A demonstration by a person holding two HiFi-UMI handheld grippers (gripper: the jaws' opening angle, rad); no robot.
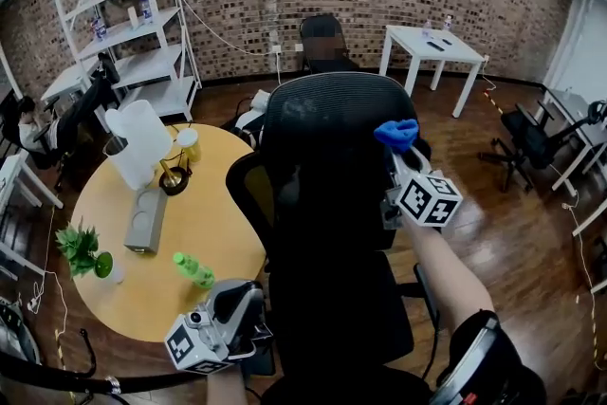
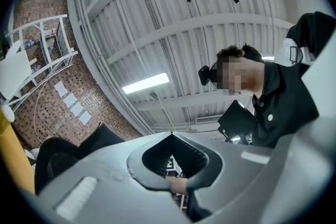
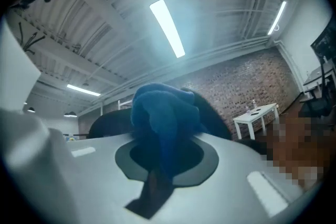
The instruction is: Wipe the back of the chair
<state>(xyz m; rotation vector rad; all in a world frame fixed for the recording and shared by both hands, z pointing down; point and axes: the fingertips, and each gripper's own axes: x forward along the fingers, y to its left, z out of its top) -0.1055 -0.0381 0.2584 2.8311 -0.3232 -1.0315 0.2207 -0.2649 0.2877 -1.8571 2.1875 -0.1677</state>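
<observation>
A black mesh office chair (image 1: 327,175) stands just in front of me with its back towards me. My right gripper (image 1: 402,150) is shut on a blue cloth (image 1: 396,133) at the upper right edge of the chair back. In the right gripper view the cloth (image 3: 165,113) bunches up between the jaws, and the dark chair back (image 3: 107,123) shows behind it. My left gripper (image 1: 237,303) hangs low at the chair's left side, tilted up towards the person. Its jaws meet at the tips (image 2: 171,135) and hold nothing.
A round yellow table (image 1: 209,223) at the left carries a white jug (image 1: 137,142), a green bottle (image 1: 193,270), a small plant (image 1: 81,247) and a grey box (image 1: 147,218). White shelving (image 1: 133,24), a white table (image 1: 436,47) and another chair (image 1: 531,138) stand further off.
</observation>
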